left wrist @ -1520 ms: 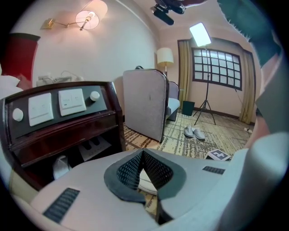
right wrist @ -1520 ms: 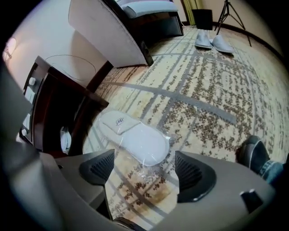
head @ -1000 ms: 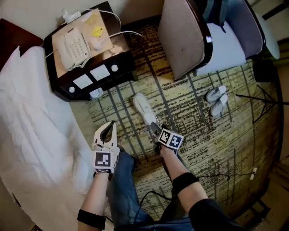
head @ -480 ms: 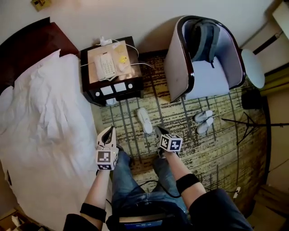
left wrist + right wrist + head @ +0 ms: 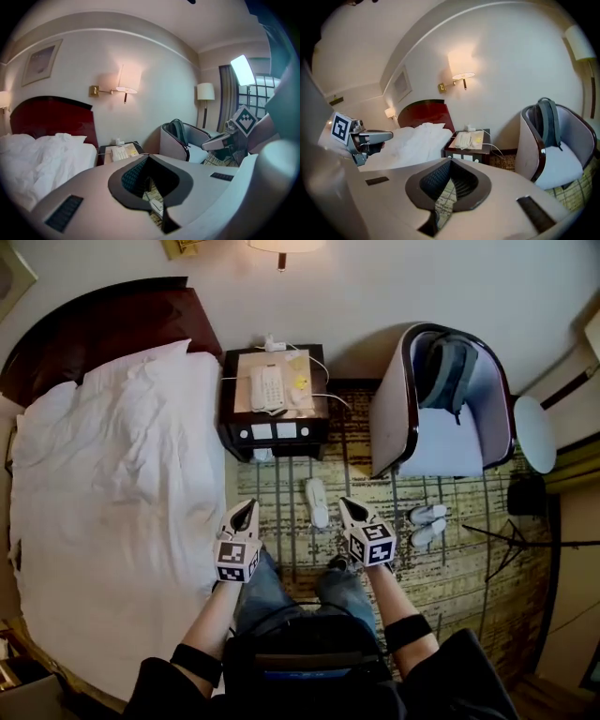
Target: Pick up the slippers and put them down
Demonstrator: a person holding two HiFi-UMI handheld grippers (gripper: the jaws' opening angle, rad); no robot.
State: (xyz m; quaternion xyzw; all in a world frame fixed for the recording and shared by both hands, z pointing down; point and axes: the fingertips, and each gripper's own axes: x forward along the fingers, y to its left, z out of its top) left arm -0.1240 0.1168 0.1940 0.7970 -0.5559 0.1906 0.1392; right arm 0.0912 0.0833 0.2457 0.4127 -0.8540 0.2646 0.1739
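One white slipper (image 5: 317, 502) lies alone on the patterned carpet (image 5: 469, 563), in front of the nightstand. A pair of white slippers (image 5: 427, 521) lies to its right, near the armchair. My left gripper (image 5: 246, 508) is held up well above the floor, left of the lone slipper, shut and empty. My right gripper (image 5: 345, 505) hovers just right of that slipper; its jaws have just been closing and nothing is between them. In the left gripper view my left gripper (image 5: 148, 158) has its jaws together, and a bit of the slipper (image 5: 156, 205) shows below them. The right gripper (image 5: 450, 161) also shows its jaws together.
A bed with white covers (image 5: 112, 493) fills the left. A dark nightstand (image 5: 234, 423) with a telephone (image 5: 266, 387) stands by the wall. A grey armchair (image 5: 441, 437) holding a backpack (image 5: 448, 367) stands right of it. A tripod (image 5: 511, 535) is at far right.
Both grippers have risen far off the floor and the view has pulled back. The right gripper has left the lone slipper's heel and rolled upright. The slipper stays on the carpet.
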